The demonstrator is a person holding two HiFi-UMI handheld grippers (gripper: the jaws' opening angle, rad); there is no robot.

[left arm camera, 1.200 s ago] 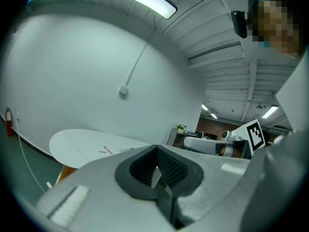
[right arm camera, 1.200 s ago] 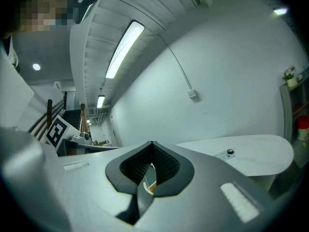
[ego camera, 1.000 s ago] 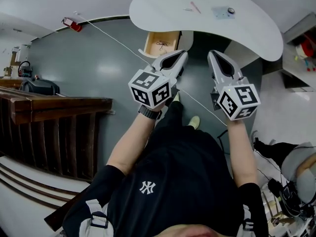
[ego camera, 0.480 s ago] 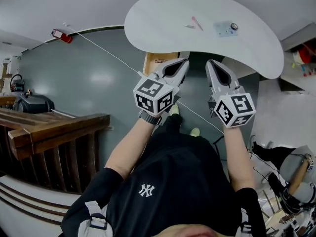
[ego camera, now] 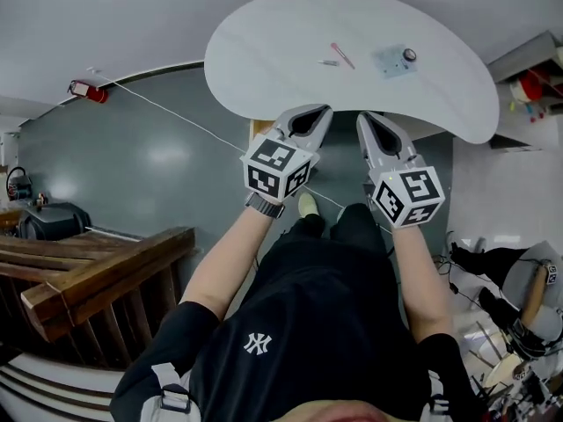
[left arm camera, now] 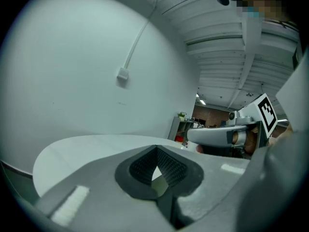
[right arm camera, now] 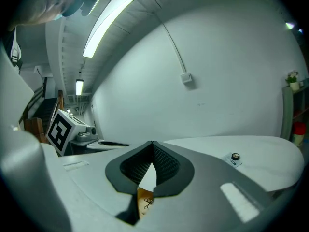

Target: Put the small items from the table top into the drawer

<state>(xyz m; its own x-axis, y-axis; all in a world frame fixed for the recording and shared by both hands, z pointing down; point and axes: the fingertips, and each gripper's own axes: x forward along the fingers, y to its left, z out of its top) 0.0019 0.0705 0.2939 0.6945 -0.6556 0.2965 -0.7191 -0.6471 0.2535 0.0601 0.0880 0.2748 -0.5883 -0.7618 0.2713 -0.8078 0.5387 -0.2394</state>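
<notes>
The thin pink stick (ego camera: 341, 55) on the white kidney-shaped worktop (ego camera: 264, 33) lies at twelve o'clock from the left tongs (ego camera: 321, 111) and right tongs (ego camera: 362, 116), both pressed together and empty.

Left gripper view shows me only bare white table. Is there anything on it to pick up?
Observer: Yes. The head view shows a pink stick on the table, with a small grey piece beside it.
Operator: Anything else?
Observer: A pale card with a dark knob on it lies to their right.
Operator: Is the right gripper holding anything?
Observer: No. In its own view the right gripper is shut, with nothing between the jaws.
</notes>
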